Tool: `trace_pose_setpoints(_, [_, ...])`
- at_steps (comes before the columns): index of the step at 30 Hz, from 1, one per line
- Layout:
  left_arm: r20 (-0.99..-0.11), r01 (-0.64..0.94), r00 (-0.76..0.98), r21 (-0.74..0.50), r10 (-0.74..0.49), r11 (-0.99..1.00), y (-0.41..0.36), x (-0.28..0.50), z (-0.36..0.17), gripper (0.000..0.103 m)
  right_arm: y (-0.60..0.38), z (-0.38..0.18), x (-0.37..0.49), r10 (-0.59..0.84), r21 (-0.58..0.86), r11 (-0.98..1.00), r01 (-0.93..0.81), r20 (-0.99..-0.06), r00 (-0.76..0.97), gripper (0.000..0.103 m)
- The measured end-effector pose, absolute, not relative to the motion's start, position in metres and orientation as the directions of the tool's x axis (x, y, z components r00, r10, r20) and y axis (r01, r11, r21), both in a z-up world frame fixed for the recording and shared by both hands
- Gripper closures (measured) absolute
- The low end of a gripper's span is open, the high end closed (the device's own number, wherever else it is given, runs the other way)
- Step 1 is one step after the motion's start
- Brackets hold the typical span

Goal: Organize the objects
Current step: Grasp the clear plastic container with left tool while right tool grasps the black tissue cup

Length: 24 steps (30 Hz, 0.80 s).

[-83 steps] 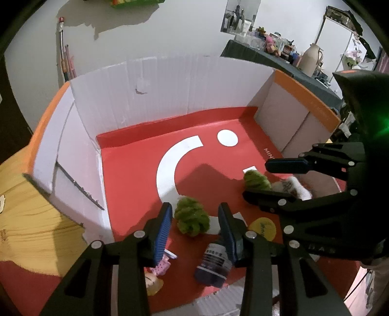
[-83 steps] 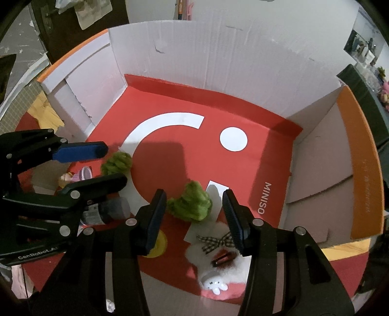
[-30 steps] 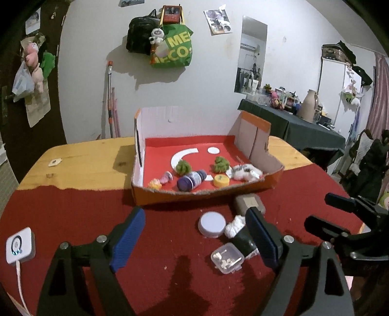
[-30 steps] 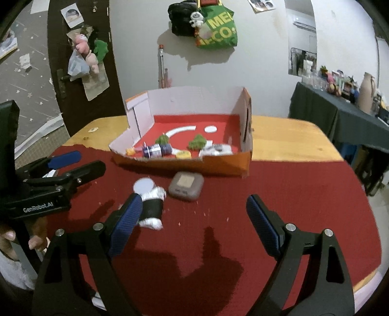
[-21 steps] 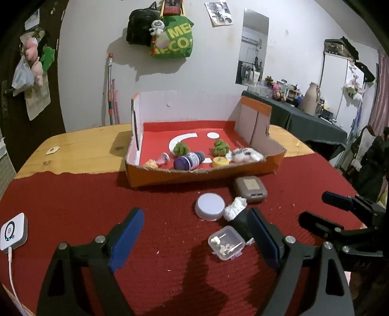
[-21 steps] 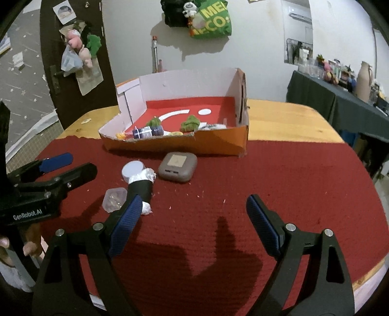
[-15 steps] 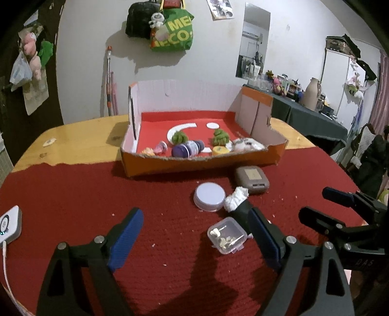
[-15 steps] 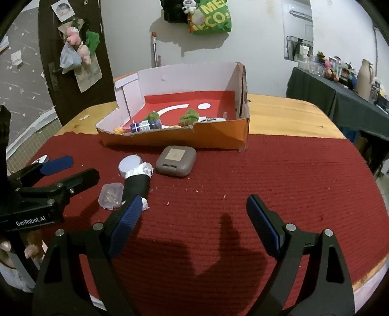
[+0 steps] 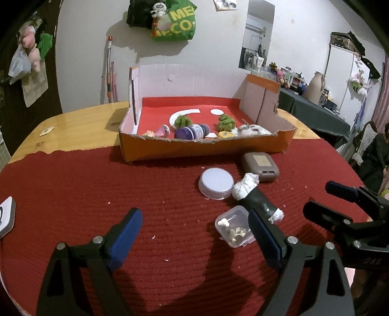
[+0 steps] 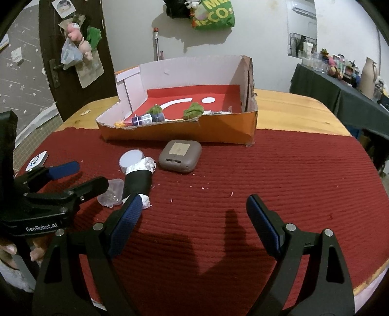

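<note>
An orange cardboard box [image 9: 206, 148] with a red floor stands at the back of the red mat; it also shows in the right wrist view [image 10: 218, 131]. Inside lie two green pompoms [image 9: 182, 120], a purple bottle [image 9: 192, 132], a yellow disc and a white plush. On the mat lie a brown case [image 9: 260, 163], a round white lid [image 9: 216, 180], a black tube stuffed with white paper [image 9: 255, 197] and a small clear box [image 9: 234, 226]. My left gripper [image 9: 194, 233] is open and empty above the mat, the clear box by its right finger. My right gripper [image 10: 194, 218] is open and empty.
A white square device [image 9: 6, 218] lies at the mat's left edge. Bare wooden tabletop [image 10: 291, 109] lies behind and beside the box. A dark-clothed side table with clutter [image 9: 313, 107] stands at the right. A green bag [image 9: 173, 20] hangs on the wall.
Both grippers have pulled back out of the box, opened wide and now hover low over the mat. In the last half second both views have crept slightly closer to the loose objects.
</note>
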<state>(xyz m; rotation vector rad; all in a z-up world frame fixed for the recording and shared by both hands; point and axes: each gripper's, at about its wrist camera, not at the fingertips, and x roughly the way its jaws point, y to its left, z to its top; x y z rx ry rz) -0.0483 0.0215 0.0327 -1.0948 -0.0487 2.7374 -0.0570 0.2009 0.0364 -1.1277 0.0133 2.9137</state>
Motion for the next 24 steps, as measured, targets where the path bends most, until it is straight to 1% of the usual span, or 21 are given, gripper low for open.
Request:
trace_pose_setpoints(4, [-0.69,-0.166,-0.698,-0.103,0.191,-0.981,0.019,-0.048,0.028,0.012,0.199,0.034,-0.059,0.004,0.007,-1.0,-0.011,-0.677,-0.736,0.015])
trace_pose_setpoints(6, [-0.692,-0.166,-0.694,-0.114,0.198,-0.98,0.017,-0.048,0.027,0.01,0.197,0.033,-0.06,-0.002,0.007,-1.0,-0.004,-0.681,-0.733,0.015])
trace_pose_setpoints(12, [-0.703,-0.187,-0.67,-0.148,0.237,-0.971,0.015,-0.046,0.028,0.01,0.194,0.031,-0.062,-0.015,0.01,-1.0,0.011,-0.684,-0.729,0.015])
trace_pose_setpoints(17, [-0.708,-0.226,-0.66,-0.131,0.251,-0.965,0.024,-0.045,0.028,0.01,0.196,0.031,-0.066,-0.01,0.014,-1.0,0.001,-0.684,-0.729,0.015])
trace_pose_setpoints(24, [-0.729,-0.23,-0.64,-0.12,0.243,-0.966,0.033,-0.054,0.021,0.01,0.208,0.032,-0.066,-0.013,0.051,-0.998,-0.031,-0.682,-0.731,0.015])
